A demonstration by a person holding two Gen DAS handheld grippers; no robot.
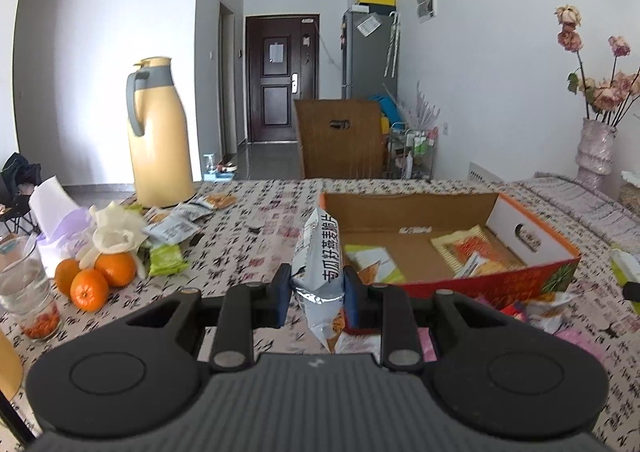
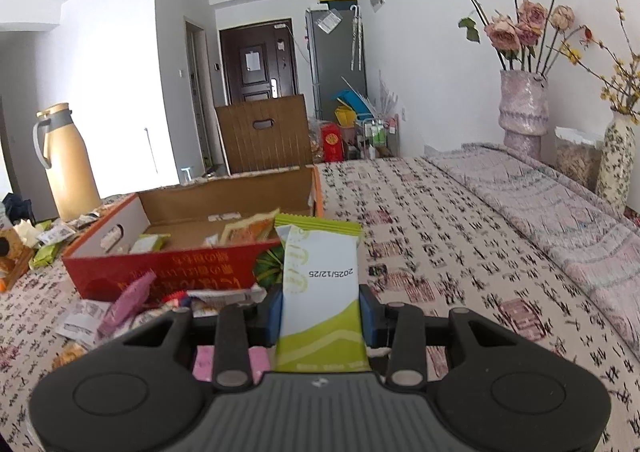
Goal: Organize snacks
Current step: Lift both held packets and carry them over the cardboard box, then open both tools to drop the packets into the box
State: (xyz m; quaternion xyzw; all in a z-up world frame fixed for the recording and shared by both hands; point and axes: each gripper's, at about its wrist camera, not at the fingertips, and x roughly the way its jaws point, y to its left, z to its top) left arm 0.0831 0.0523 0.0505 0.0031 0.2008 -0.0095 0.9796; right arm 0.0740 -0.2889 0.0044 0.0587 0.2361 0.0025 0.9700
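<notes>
The left gripper clamps a silver foil snack packet just short of the open red-and-orange cardboard box. The right gripper pinches a green-and-white wrapped snack bar before the box, which sits on the patterned tablecloth.

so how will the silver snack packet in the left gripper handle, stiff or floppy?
Probably floppy: the silver snack packet creases where the left gripper pinches it, and its lower end hangs limp. Likely light, since a thin pinch keeps it upright. The glossy foil may be slippery, so it could slide during a quick swing.
</notes>
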